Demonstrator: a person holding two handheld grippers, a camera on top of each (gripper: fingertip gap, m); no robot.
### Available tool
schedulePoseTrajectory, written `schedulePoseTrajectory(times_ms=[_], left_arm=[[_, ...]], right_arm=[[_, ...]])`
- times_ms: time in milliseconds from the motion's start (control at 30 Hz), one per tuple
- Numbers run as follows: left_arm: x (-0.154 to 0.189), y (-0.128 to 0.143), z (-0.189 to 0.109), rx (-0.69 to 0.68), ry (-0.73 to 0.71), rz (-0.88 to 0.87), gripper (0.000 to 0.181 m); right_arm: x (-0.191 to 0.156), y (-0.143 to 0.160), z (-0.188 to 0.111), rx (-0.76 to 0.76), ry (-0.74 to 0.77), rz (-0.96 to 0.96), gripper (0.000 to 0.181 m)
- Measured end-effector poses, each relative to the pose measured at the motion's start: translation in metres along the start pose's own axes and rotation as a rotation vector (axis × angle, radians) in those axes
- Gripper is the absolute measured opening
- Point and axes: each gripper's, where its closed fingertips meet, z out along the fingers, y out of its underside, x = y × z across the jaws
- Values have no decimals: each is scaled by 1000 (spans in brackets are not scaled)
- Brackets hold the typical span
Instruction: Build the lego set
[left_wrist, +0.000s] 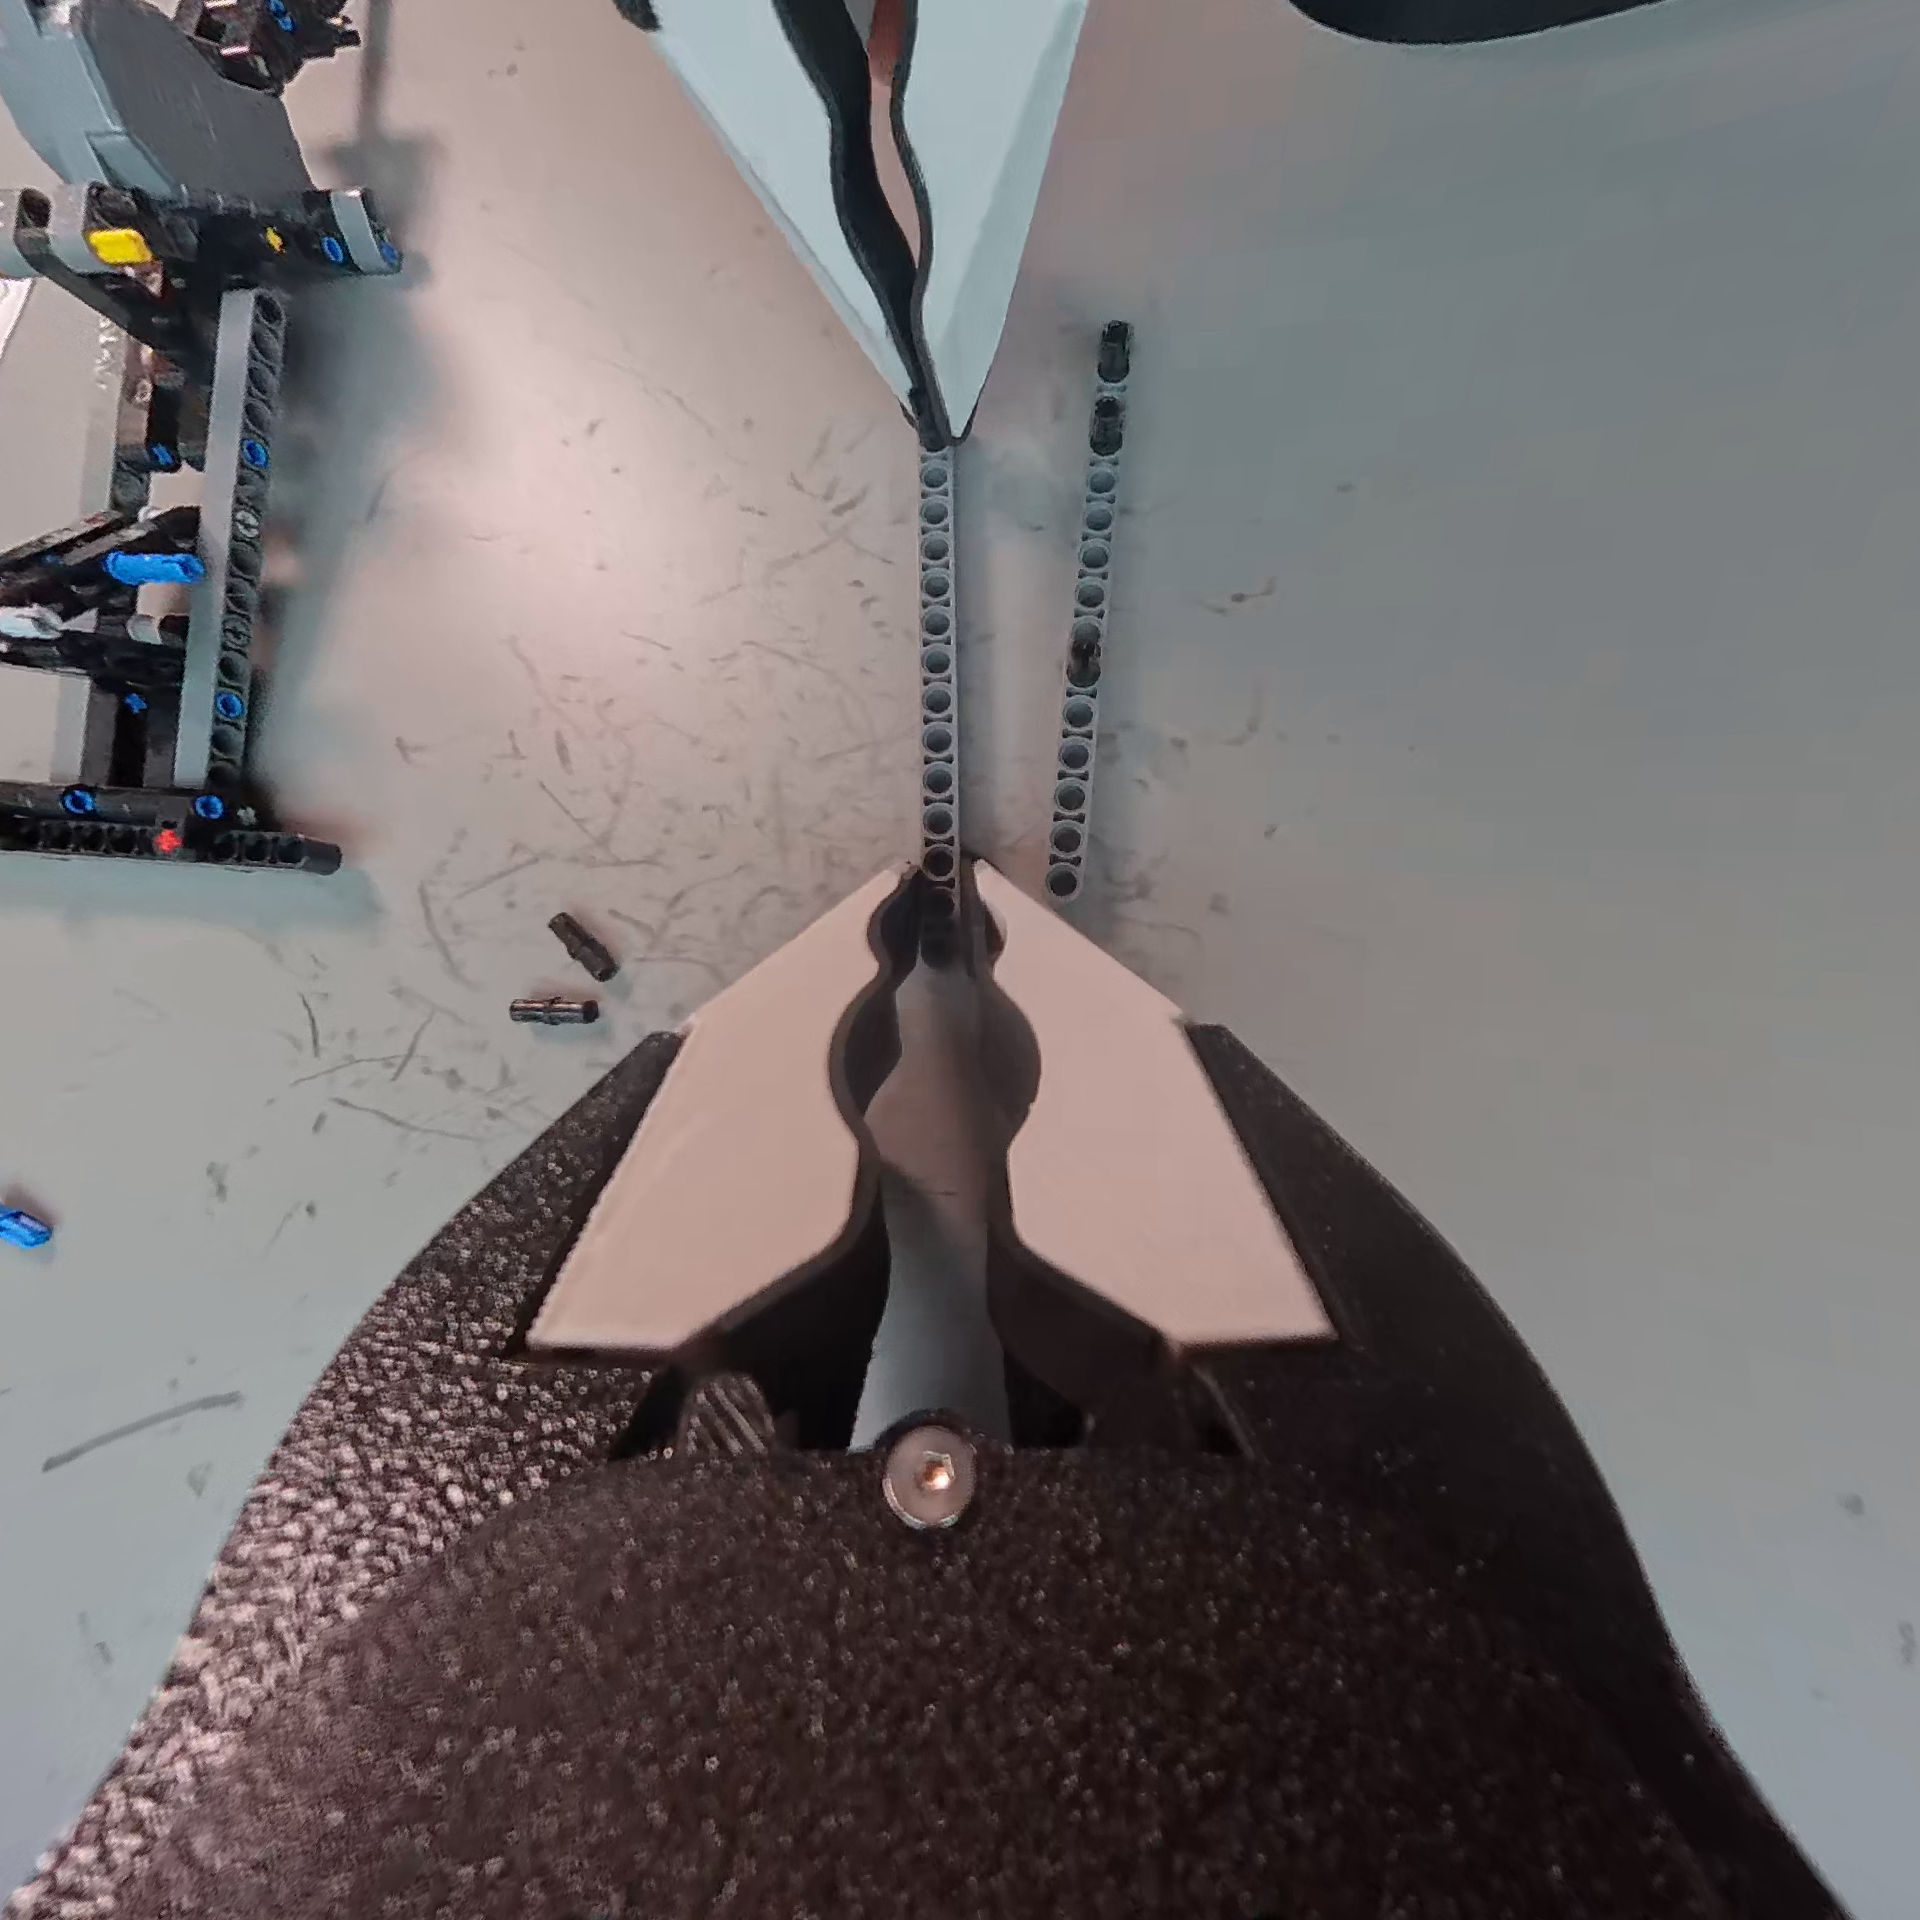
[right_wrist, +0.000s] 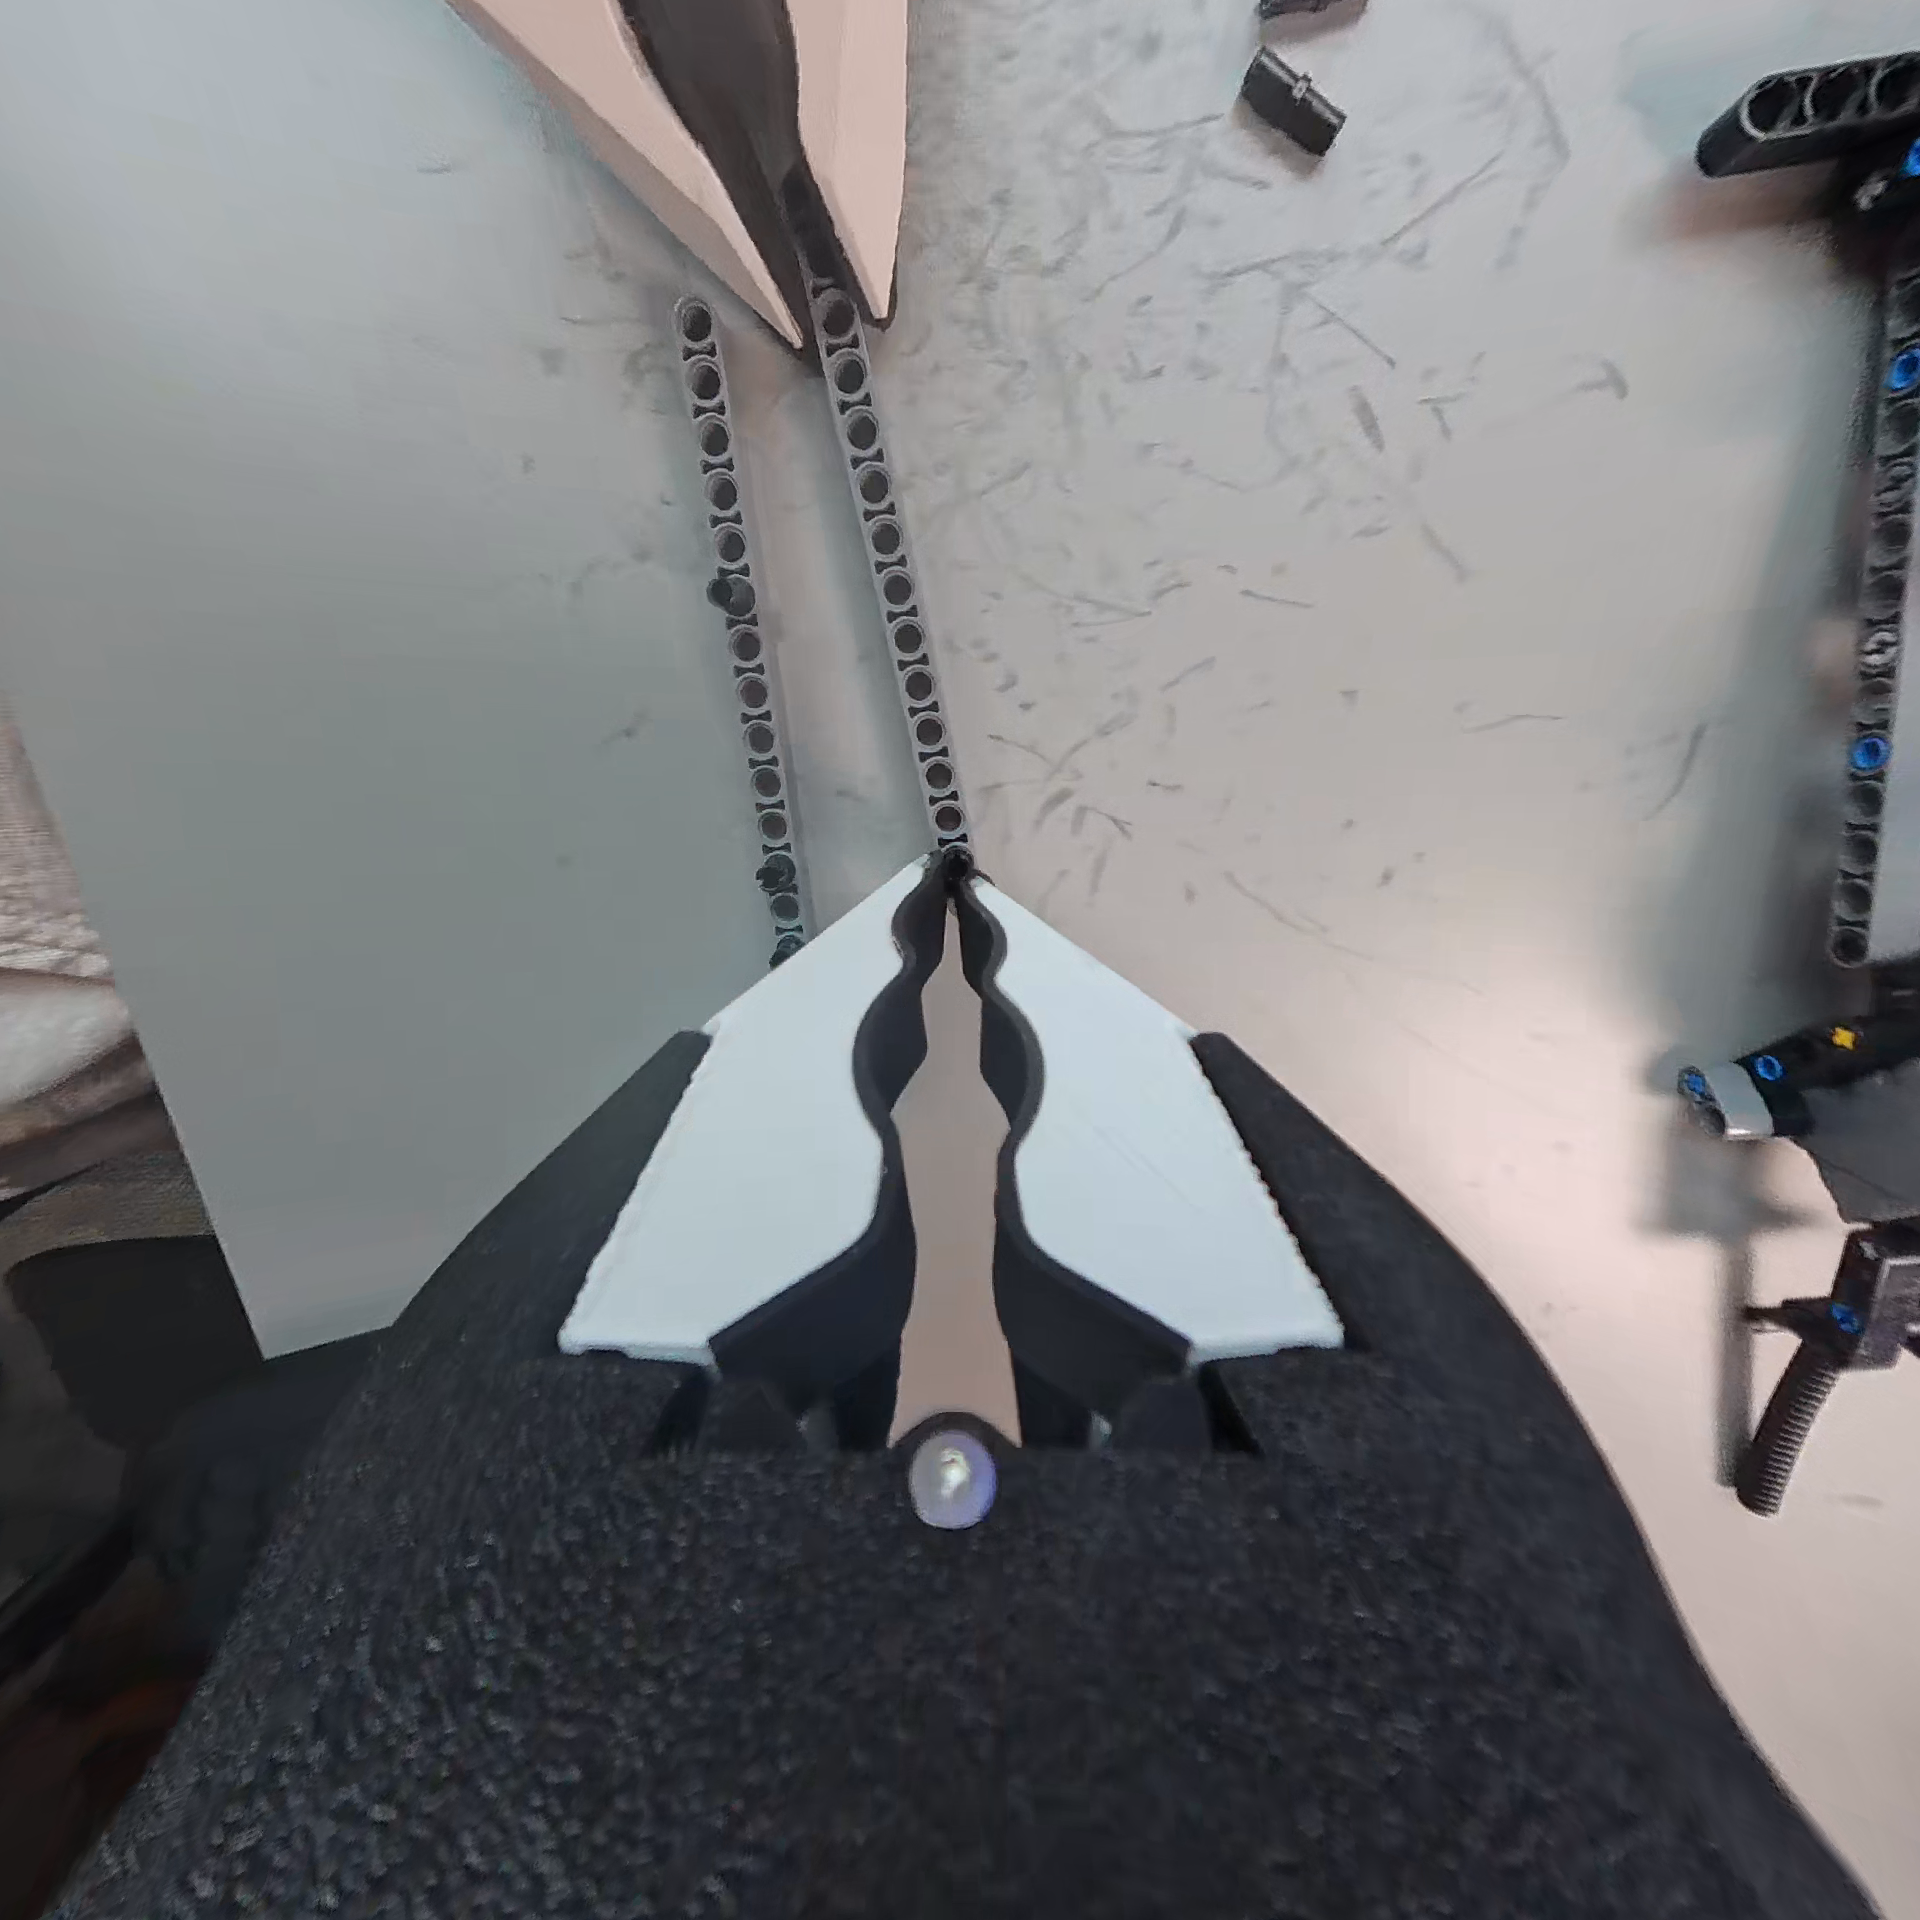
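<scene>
Left tool (left_wrist: 940, 899) and right tool (right_wrist: 951, 868) each clenched on opposite ends of grey Technic beam (left_wrist: 937, 665); long axis runs tool-to-tool, second pinned beam (left_wrist: 1086, 623) parallel just beside

2 grey beams (left_wrist: 937, 665) (left_wrist: 1083, 644), 2 loose black pins (left_wrist: 583, 945) (left_wrist: 554, 1010), 1 loose blue pin (left_wrist: 23, 1227), 1 part-built model (left_wrist: 156, 499) far left, 2 grippers (left_wrist: 940, 899) (right_wrist: 951, 868).

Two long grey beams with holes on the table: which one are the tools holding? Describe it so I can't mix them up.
On the scratched white table, two grey beams lie nearly parallel. The held beam runs between the left tool and the right tool, each shut on one end. Its holes are empty; the loose beam beside it carries black pins.
</scene>
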Motion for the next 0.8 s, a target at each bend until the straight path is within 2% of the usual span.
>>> schedulePoseTrajectory(times_ms=[67,167,200,233,333,467,567,700,800], left_arm=[[0,0,0,4,11,-21,9],[0,1,0,-4,1,-12,9],[0,0,0,-4,1,-9,9],[0,0,0,-2,5,-11,9],[0,0,0,10,28,-31,10],[0,1,0,11,27,-32,10],[0,1,0,9,23,-36,10],[0,1,0,11,24,-40,9],[0,1,0,11,28,-43,9]], right_arm=[[1,-1,0,15,-21,12,2],[4,-1,-2,92,29,-29,5],[3,-3,-5,136,31,-18,17],[3,-6,-10,189,23,3,20],[7,-9,-20,258,58,18,16],[1,-4,-7,218,61,-9,16],[1,-3,-2,200,59,-12,8],[4,-6,-10,217,70,-20,15],[3,-10,-15,230,85,-36,13]])
